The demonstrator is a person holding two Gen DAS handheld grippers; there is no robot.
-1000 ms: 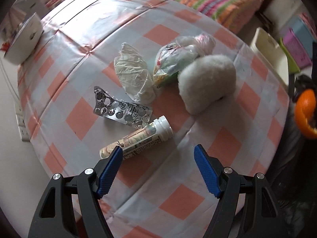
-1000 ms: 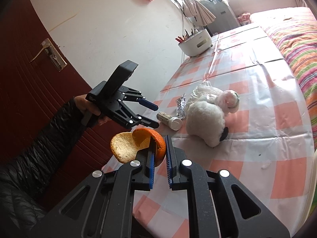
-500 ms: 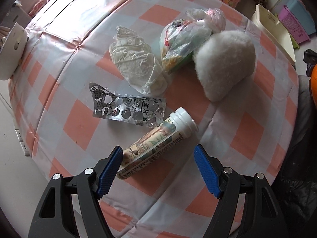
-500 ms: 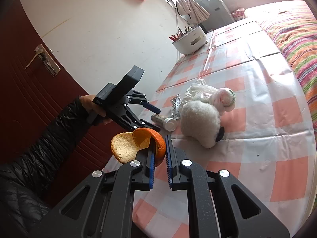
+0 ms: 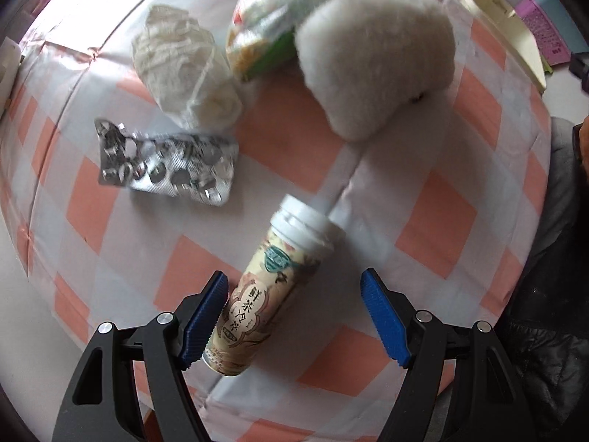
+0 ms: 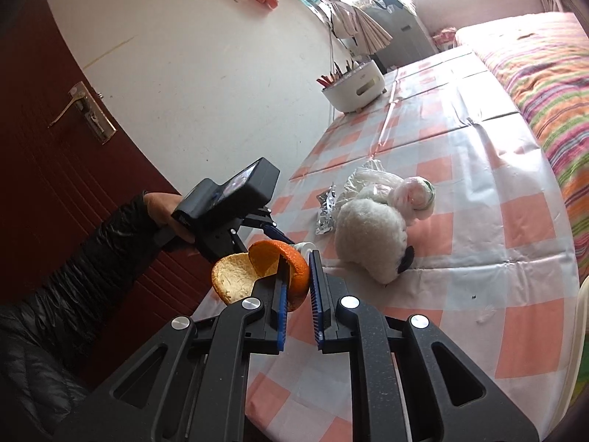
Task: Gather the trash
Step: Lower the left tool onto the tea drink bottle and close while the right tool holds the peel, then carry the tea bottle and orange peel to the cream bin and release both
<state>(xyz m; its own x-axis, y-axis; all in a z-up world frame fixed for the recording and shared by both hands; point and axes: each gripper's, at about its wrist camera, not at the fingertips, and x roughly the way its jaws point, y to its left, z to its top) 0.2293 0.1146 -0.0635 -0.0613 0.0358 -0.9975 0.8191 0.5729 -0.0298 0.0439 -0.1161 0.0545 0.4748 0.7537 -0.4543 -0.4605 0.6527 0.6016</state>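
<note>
Your left hand-held gripper (image 5: 294, 316) gapes wide over the white-capped printed cardboard tube (image 5: 274, 287) lying on the checked counter (image 5: 434, 221), cap toward one o'clock, so centre it before squeezing while your right hand-held gripper (image 6: 297, 294) pinches the orange peel (image 6: 257, 272).

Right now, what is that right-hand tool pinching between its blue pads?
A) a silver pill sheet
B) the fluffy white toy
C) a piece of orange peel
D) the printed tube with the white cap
C: the right tool is closed on the orange peel, while the printed tube lies on the table between the left tool's open pads.
</note>
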